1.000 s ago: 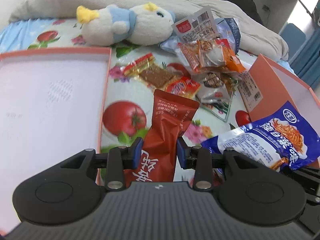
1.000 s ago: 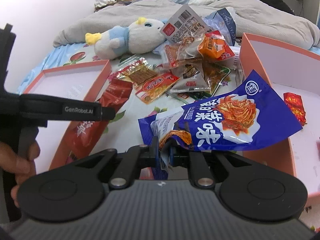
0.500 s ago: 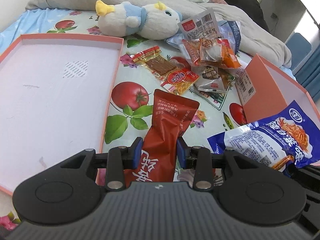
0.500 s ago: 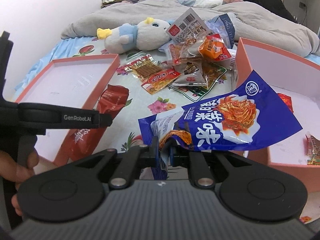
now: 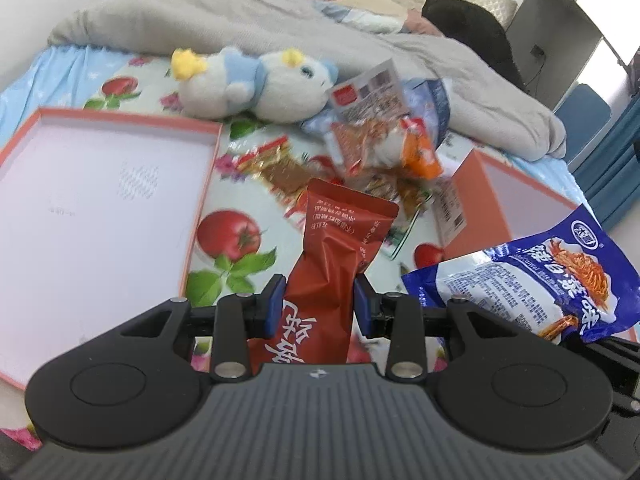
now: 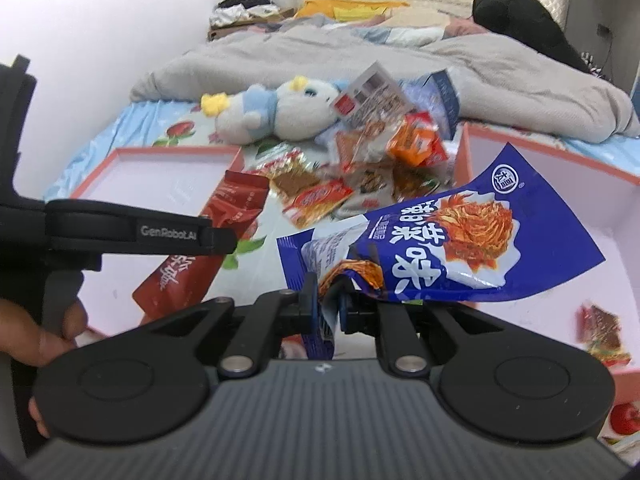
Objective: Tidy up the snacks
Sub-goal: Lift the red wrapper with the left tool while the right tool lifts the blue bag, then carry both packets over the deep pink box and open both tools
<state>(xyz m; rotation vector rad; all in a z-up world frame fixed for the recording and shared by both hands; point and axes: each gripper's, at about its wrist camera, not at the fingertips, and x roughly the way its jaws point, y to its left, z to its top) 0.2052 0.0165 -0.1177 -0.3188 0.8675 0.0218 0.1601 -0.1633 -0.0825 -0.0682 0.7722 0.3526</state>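
My left gripper [image 5: 319, 307] is shut on a dark red snack packet [image 5: 340, 240], held up above the fruit-print bed sheet. My right gripper [image 6: 329, 304] is shut on the corner of a blue snack packet [image 6: 448, 240], which hangs out to the right; the same blue snack packet [image 5: 536, 292] shows at the right of the left wrist view. In the right wrist view the dark red snack packet [image 6: 208, 240] sits behind the strap of the left gripper. A pile of loose snacks [image 5: 376, 152] lies on the sheet between two pink boxes.
A shallow pink box [image 5: 92, 208] lies to the left and a deeper pink box [image 6: 560, 216] to the right, with a small red packet [image 6: 600, 332] inside. A plush toy [image 5: 256, 84] and a grey blanket [image 5: 280, 28] lie behind the pile. A hand [image 6: 36, 340] holds the left gripper.
Both grippers have risen with their packets still held. The bed, boxes and snack pile now look lower and farther away, and more of the blanket and headboard shows.
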